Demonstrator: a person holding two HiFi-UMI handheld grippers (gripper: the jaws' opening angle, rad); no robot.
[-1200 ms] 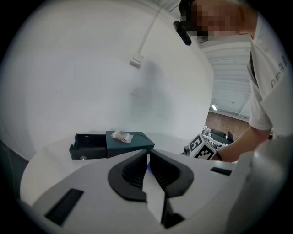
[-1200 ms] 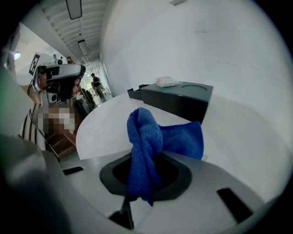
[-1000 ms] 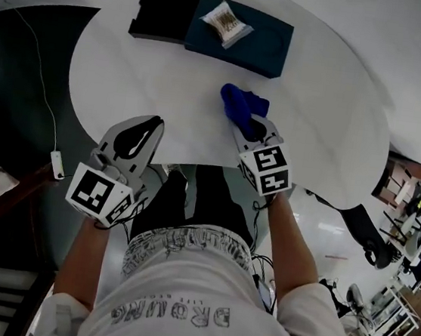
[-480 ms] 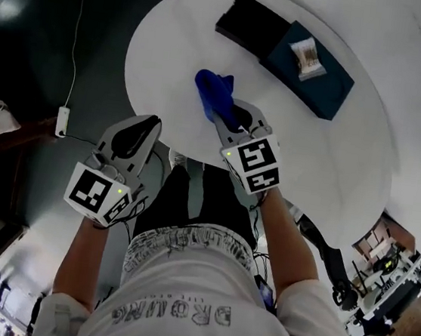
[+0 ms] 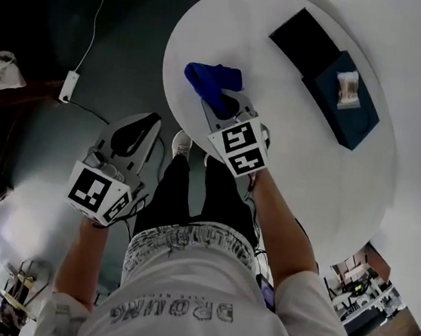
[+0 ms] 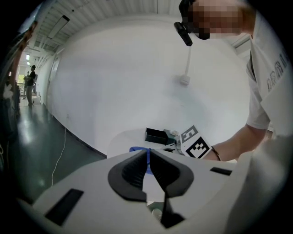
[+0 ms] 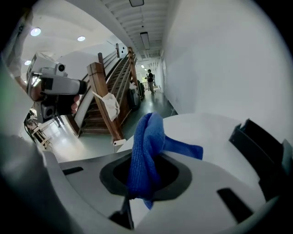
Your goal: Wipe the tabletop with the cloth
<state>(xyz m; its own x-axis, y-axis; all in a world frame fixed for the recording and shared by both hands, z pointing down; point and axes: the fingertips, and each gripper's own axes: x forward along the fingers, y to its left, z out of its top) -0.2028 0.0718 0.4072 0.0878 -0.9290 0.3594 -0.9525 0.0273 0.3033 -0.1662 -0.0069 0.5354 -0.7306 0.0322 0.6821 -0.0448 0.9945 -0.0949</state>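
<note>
Tabletop [image 5: 296, 151]: round, white, smooth. Cloth [image 5: 210, 80]: blue, soft ribbed weave, bunched into thick fold, one flat corner sticking out sideways. Cloth sat near tabletop's edge, pinched in right tool [image 5: 220, 101], jaws clamped on its middle. Left tool [image 5: 143, 126] was off tabletop, over dark glossy floor [image 5: 75, 33]; black grooved pads [image 6: 130, 173] met at tips, nothing between. Black oblong box [image 5: 301, 36] and dark flat box [image 5: 347, 112] lay well apart from cloth.

L gripper [image 5: 146, 125] closed; R gripper [image 5: 220, 104] clamped.
</note>
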